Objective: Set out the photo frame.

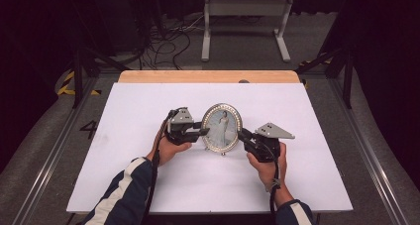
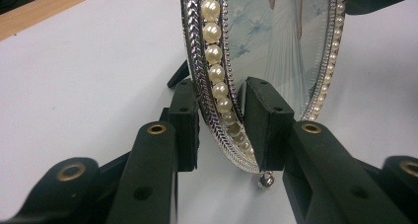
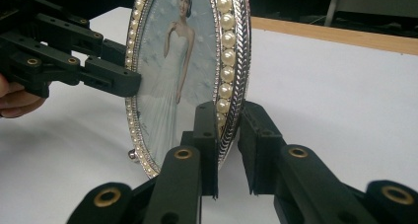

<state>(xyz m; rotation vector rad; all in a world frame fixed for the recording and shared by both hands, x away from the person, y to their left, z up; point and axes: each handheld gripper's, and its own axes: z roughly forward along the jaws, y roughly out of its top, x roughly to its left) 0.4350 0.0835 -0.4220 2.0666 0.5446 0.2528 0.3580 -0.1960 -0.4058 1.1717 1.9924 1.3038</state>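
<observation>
- Oval picture frame stands upright near the middle of the white table, held from both sides.
- Left gripper meets the frame's left rim. In the left gripper view its pads straddle the pearl-beaded edge low down. The front pad lies against the glass side, the rear one sits at the back of the rim. Reads as clamped on the rim, though the rear contact is hard to judge.
- Right gripper takes the opposite rim. In the right gripper view the near pad presses the beaded edge, and a slim gap shows before the far pad. I cannot tell whether that side bites fully.
- Doing this step well: keep both grips on the metal rim rather than the glass, squeeze evenly, and hold the two hands level so the oval does not twist between them.
- Any lift or shift should go slowly. Small ball feet sit at the bottom edge and could catch on the surface.
- Heading: the photo face looks toward the person's side of the table.
- Long axis: vertical, top of the oval up, with perhaps a slight backward lean. The easel stand peeks out behind.
</observation>
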